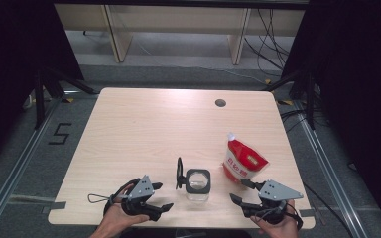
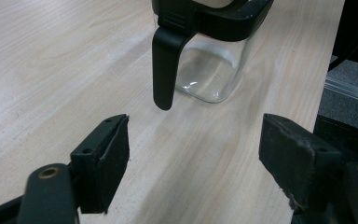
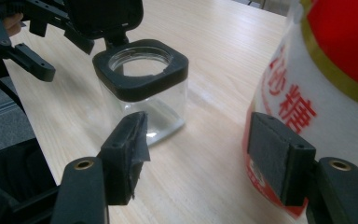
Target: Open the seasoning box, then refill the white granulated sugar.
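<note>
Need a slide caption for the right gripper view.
Open right claw faces a clear jar, lid flipped up, beside a red-and-white pouch.

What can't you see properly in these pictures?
- Glass jar: in the left gripper view the top edge cuts off its rim and opened lid.
- Red and white bag: in the right gripper view the top and right edges cut it off, and a right gripper finger covers its lower part.
- Bag's print: too small to read in the high view.
- Whether the jar holds anything: its clear glass leaves that unsure.

Wooden table (image 1: 144,129), round grommet hole (image 1: 221,103).
</note>
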Motion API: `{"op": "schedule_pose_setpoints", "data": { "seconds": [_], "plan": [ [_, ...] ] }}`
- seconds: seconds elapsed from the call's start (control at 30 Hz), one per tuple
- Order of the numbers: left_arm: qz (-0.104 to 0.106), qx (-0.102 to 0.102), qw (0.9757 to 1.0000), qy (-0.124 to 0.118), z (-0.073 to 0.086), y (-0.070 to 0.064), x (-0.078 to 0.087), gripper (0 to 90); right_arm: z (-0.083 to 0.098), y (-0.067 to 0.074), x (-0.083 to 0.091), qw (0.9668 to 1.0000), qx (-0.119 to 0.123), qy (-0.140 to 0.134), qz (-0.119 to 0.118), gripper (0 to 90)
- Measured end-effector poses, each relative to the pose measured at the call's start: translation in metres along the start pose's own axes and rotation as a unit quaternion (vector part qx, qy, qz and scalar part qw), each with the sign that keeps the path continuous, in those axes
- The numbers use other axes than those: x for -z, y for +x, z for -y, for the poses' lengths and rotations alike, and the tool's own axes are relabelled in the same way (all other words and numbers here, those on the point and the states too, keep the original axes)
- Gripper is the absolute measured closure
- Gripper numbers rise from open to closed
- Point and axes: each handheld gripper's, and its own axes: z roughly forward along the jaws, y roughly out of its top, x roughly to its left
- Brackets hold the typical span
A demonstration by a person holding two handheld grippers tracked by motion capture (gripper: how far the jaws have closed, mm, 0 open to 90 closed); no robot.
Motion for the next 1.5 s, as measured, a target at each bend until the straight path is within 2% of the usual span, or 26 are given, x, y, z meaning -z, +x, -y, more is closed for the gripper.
{"op": "schedule_pose_setpoints", "data": {
  "seconds": [0.07,0.17,0.27,0.37,0.43,0.47,0.6,0.63,0.67,0.7,0.73,0.77,0.83,0.9,0.93,1.0,1.03,1.1,1.17,1.23,1.27,1.3,1.37,1.4,1.43,1.5],
  "plan": [
    [-0.002,0.000,1.0000,0.003,0.000,0.000,0.001,22.8,0.001,-0.001,0.001,1.0000,0.001,-0.002,-0.004,38.4],
    [0.003,0.010,0.9999,0.005,0.001,-0.002,0.001,21.1,0.005,-0.003,0.006,0.9999,-0.013,-0.002,0.003,38.0],
    [0.001,0.012,0.9999,0.011,0.001,-0.003,0.001,19.0,0.008,-0.005,0.009,0.9999,-0.012,-0.007,0.008,37.7],
    [0.009,0.009,0.9999,-0.002,0.001,-0.005,0.000,18.4,0.016,-0.009,0.014,0.9990,-0.040,-0.001,0.018,35.9],
    [0.010,0.017,0.9998,0.001,0.002,-0.007,0.000,18.1,0.017,-0.010,0.013,0.9990,-0.042,-0.003,0.013,35.5],
    [0.016,0.002,0.9998,0.010,0.000,-0.005,0.001,18.0,0.019,-0.010,0.017,0.9977,-0.059,0.003,0.032,34.1],
    [0.016,0.017,0.9997,0.011,0.002,-0.009,0.001,17.1,0.022,-0.017,0.017,0.9978,-0.051,-0.001,0.043,32.4],
    [0.020,0.011,0.9997,0.005,0.001,-0.009,0.001,17.1,0.022,-0.016,0.018,0.9968,-0.067,0.004,0.042,31.7],
    [0.014,0.020,0.9997,0.007,0.002,-0.011,0.002,16.9,0.023,-0.017,0.019,0.9965,-0.069,0.004,0.047,30.6],
    [0.014,0.023,0.9996,0.004,0.002,-0.012,0.002,16.6,0.024,-0.021,0.018,0.9973,-0.048,-0.005,0.055,29.9],
    [0.017,0.005,0.9998,0.001,0.002,-0.011,0.002,16.5,0.025,-0.019,0.019,0.9957,-0.078,0.004,0.050,28.5],
    [0.016,0.011,0.9998,0.007,0.002,-0.012,0.003,16.4,0.026,-0.021,0.017,0.9962,-0.070,-0.002,0.052,27.6],
    [0.016,0.021,0.9996,0.005,0.002,-0.013,0.003,16.3,0.027,-0.023,0.017,0.9961,-0.073,0.004,0.050,27.0],
    [0.018,0.014,0.9997,0.008,0.002,-0.012,0.004,16.1,0.028,-0.024,0.017,0.9964,-0.066,0.002,0.053,26.3],
    [0.024,0.017,0.9996,-0.002,0.002,-0.012,0.003,16.0,0.028,-0.024,0.017,0.9960,-0.073,0.002,0.051,25.9],
    [0.020,0.011,0.9997,-0.001,0.003,-0.012,0.004,16.0,0.028,-0.024,0.017,0.9958,-0.074,0.001,0.053,25.1],
    [0.017,0.019,0.9996,0.010,0.003,-0.013,0.006,15.9,0.028,-0.024,0.017,0.9951,-0.082,0.003,0.054,24.3],
    [0.019,0.030,0.9994,0.001,0.003,-0.016,0.005,15.9,0.028,-0.025,0.017,0.9954,-0.077,0.001,0.058,23.6],
    [0.020,0.015,0.9997,0.004,0.003,-0.015,0.005,15.9,0.029,-0.023,0.017,0.9941,-0.092,0.005,0.057,23.1],
    [0.016,0.007,0.9998,0.007,0.004,-0.015,0.005,15.9,0.029,-0.025,0.017,0.9948,-0.084,0.002,0.058,23.1],
    [0.016,0.007,0.9998,0.007,0.004,-0.015,0.005,15.9,0.029,-0.024,0.016,0.9940,-0.093,0.003,0.057,23.0],
    [0.019,0.024,0.9995,0.008,0.004,-0.018,0.005,15.9,0.029,-0.025,0.016,0.9947,-0.086,0.006,0.057,22.8],
    [0.018,0.023,0.9995,0.007,0.004,-0.017,0.004,15.9,0.029,-0.024,0.014,0.9950,-0.084,0.002,0.054,22.8],
    [0.010,0.021,0.9997,0.005,0.004,-0.017,0.004,15.9,0.029,-0.024,0.014,0.9950,-0.084,0.002,0.054,22.8],
    [0.012,0.027,0.9996,0.001,0.004,-0.018,0.003,15.9,0.029,-0.024,0.015,0.9951,-0.080,0.003,0.059,23.0],
    [0.008,0.010,0.9999,0.009,0.004,-0.015,0.004,15.9,0.030,-0.026,0.012,0.9952,-0.079,0.001,0.058,22.3]
  ]
}}
